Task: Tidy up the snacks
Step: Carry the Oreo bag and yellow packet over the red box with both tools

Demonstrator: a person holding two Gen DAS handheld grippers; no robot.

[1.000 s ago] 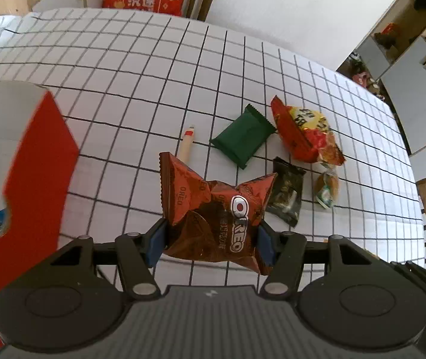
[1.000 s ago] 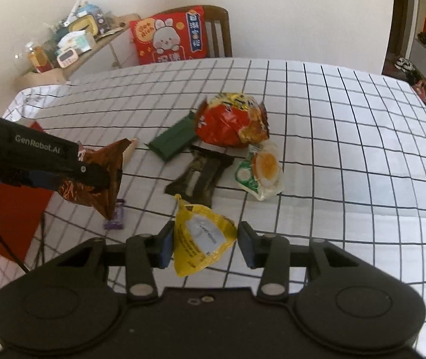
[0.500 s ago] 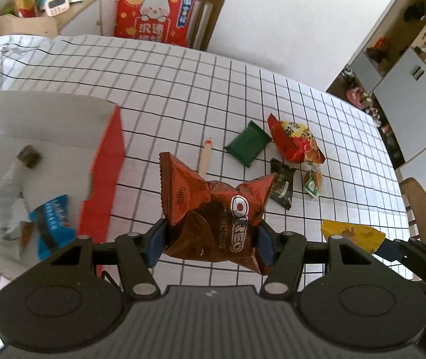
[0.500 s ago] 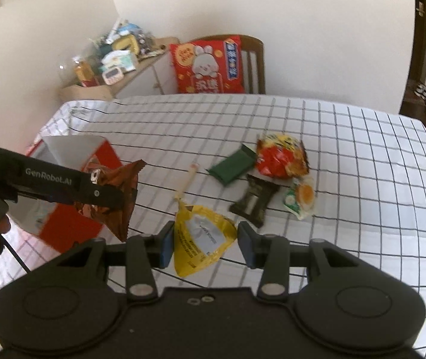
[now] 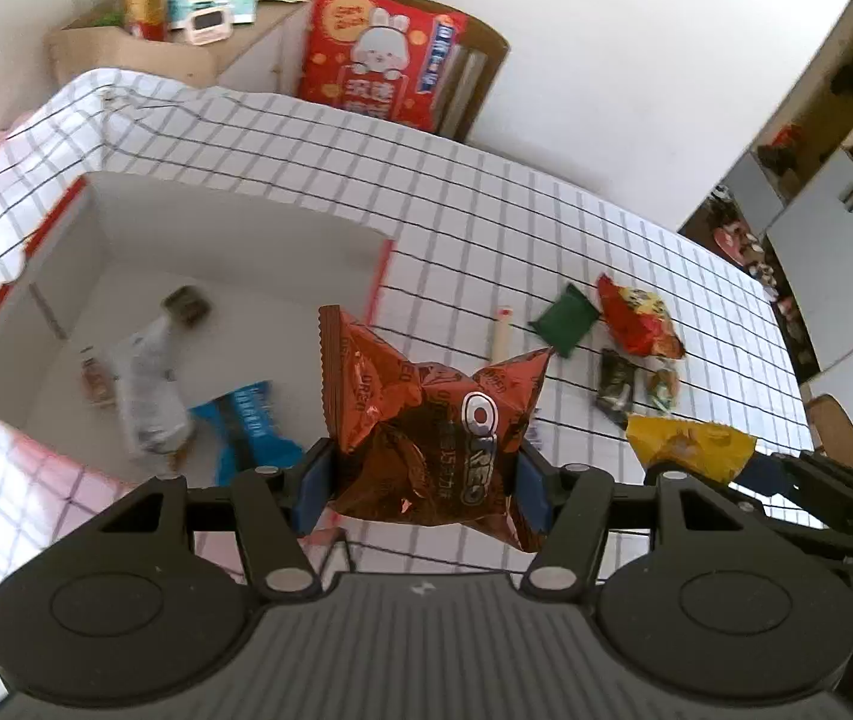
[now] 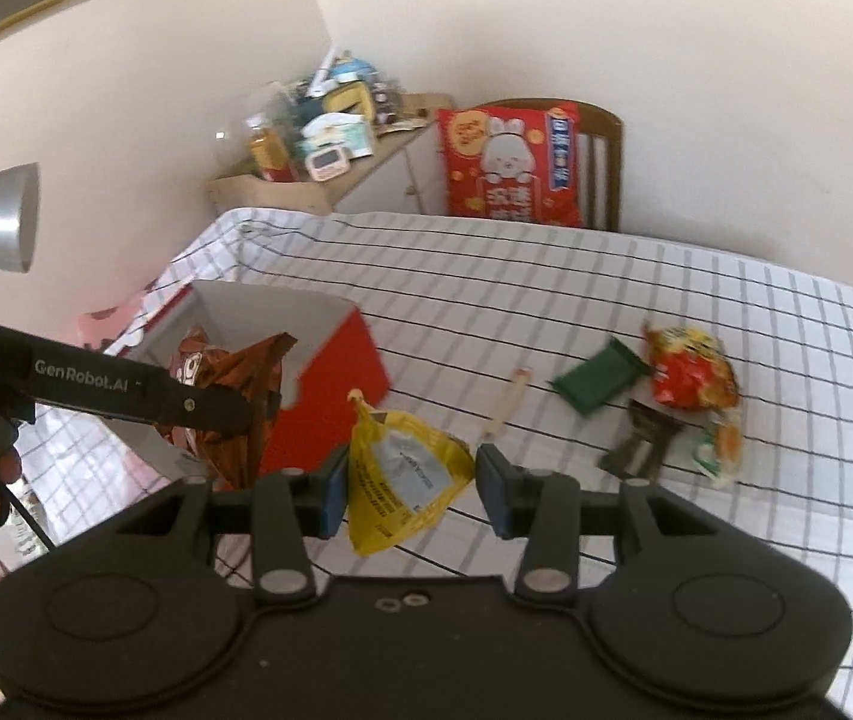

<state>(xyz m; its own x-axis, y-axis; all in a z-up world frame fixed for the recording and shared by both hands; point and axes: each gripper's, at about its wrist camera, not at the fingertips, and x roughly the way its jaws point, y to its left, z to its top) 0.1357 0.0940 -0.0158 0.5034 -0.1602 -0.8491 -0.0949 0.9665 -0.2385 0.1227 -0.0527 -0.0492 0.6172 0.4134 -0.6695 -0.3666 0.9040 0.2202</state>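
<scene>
My left gripper (image 5: 420,474) is shut on a crumpled brown Oreo bag (image 5: 426,420) and holds it in the air at the near right corner of the red box (image 5: 234,228). The box has a white inside and lies open on the left of the table. My right gripper (image 6: 411,483) is shut on a yellow packet (image 6: 402,468), also lifted, to the right of the box (image 6: 330,396). In the right wrist view the left gripper (image 6: 234,408) and its Oreo bag (image 6: 246,372) hang over the box's near edge.
On the checked cloth lie a green packet (image 6: 597,381), a red-yellow bag (image 6: 690,375), a dark packet (image 6: 642,441), an egg-print packet (image 6: 720,447) and a thin stick (image 6: 507,402). A blue packet (image 5: 252,426) and a pale wrapper (image 5: 150,384) lie in the box. A chair with a red rabbit bag (image 6: 510,165) stands behind.
Both grippers have risen and moved left towards the red box, each still holding its packet. The box's inside has come fully into the left wrist view.
</scene>
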